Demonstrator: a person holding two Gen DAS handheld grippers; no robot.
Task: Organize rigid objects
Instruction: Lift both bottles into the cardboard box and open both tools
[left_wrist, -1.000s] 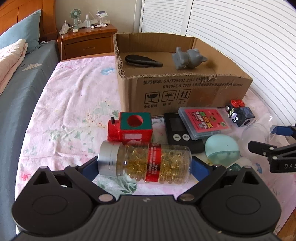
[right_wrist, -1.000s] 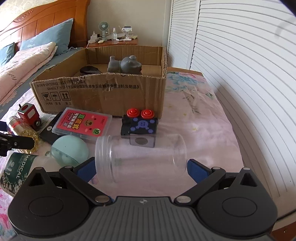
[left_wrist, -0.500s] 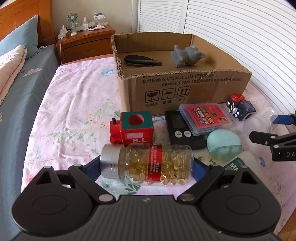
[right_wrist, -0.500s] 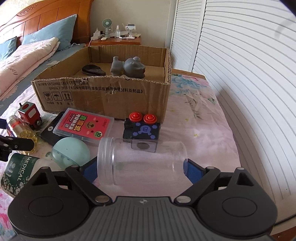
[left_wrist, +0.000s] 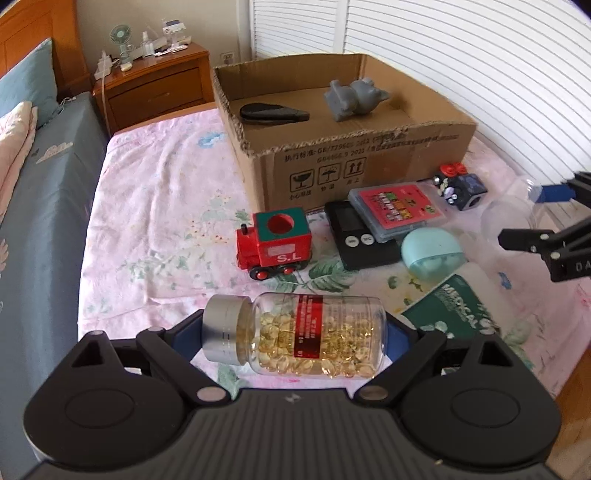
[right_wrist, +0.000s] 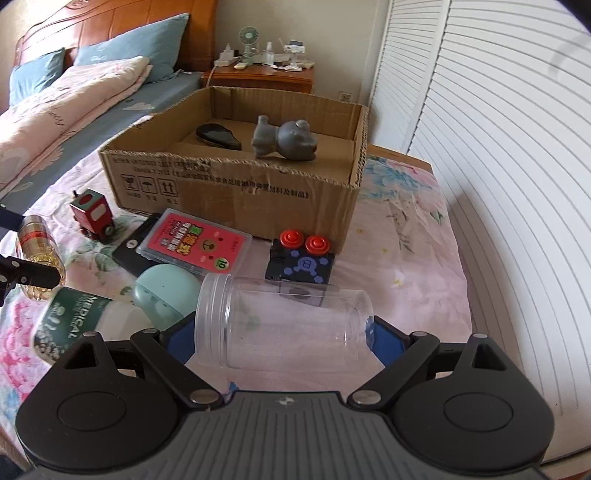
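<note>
A left gripper (left_wrist: 294, 334) holds a clear pill bottle (left_wrist: 295, 335) sideways between its blue pads, silver cap pointing left, gold capsules inside, above a pink floral bedspread (left_wrist: 155, 229). Beyond it stands a red toy train (left_wrist: 275, 245), and behind that an open cardboard box (left_wrist: 369, 166) containing a grey animal figure (left_wrist: 354, 98) and a flat black object (left_wrist: 273, 113). To the right lie a black timer (left_wrist: 360, 236), a red card case (left_wrist: 397, 210) resting on it, a teal dome (left_wrist: 432, 254), a dark cube with red buttons (left_wrist: 458, 184) and a green medical packet (left_wrist: 454, 312). At the far right, the right gripper (left_wrist: 546, 218) grips a transparent jar (left_wrist: 509, 218).
</note>
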